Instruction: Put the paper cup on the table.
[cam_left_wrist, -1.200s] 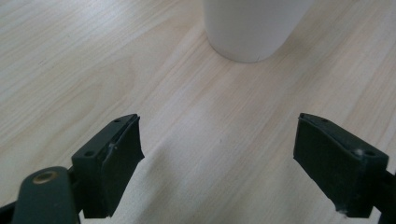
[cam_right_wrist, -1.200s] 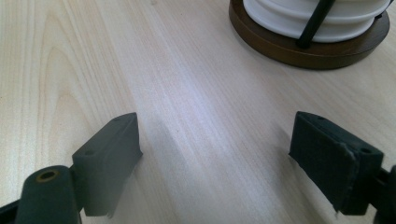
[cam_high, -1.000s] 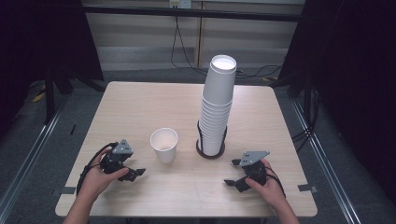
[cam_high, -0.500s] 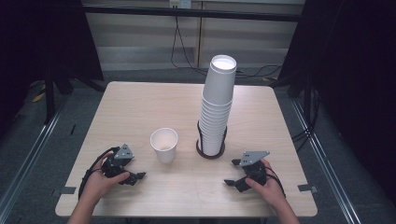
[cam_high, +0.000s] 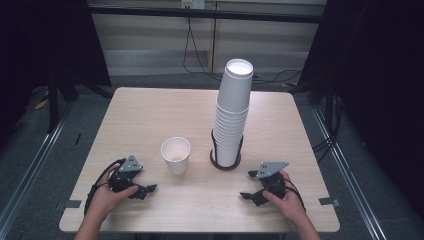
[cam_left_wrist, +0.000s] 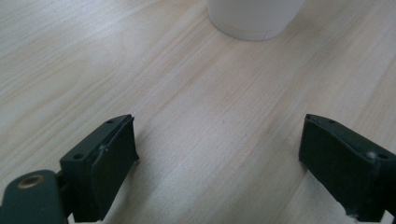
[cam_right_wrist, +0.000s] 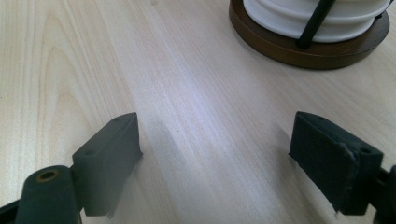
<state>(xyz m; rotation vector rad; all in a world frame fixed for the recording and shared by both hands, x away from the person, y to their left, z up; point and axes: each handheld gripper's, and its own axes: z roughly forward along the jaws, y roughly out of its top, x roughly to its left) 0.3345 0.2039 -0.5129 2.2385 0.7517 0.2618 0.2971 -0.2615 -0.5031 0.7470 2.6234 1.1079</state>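
Observation:
A single white paper cup (cam_high: 176, 155) stands upright near the table's middle. To its right a tall stack of white cups (cam_high: 232, 115) sits in a dark round holder (cam_high: 225, 164) with black wire uprights. My left gripper (cam_high: 146, 192) rests on the table in front and to the left of the single cup. Its jaws have just been opening and nothing is between them. In the left gripper view (cam_left_wrist: 219, 154) the cup's base (cam_left_wrist: 254, 18) lies ahead. My right gripper (cam_high: 248, 185) stands open and empty, and in its own view (cam_right_wrist: 217, 154) the holder (cam_right_wrist: 299, 49) is ahead to the right.
The light wooden table (cam_high: 150, 115) has bare surface behind and left of the cups. Its front edge runs just below both hands. Dark floor, metal rails and cables surround the table.
The left gripper's jaws have spread apart from nearly shut. Both hands stay about where they were, and the cups have not moved.

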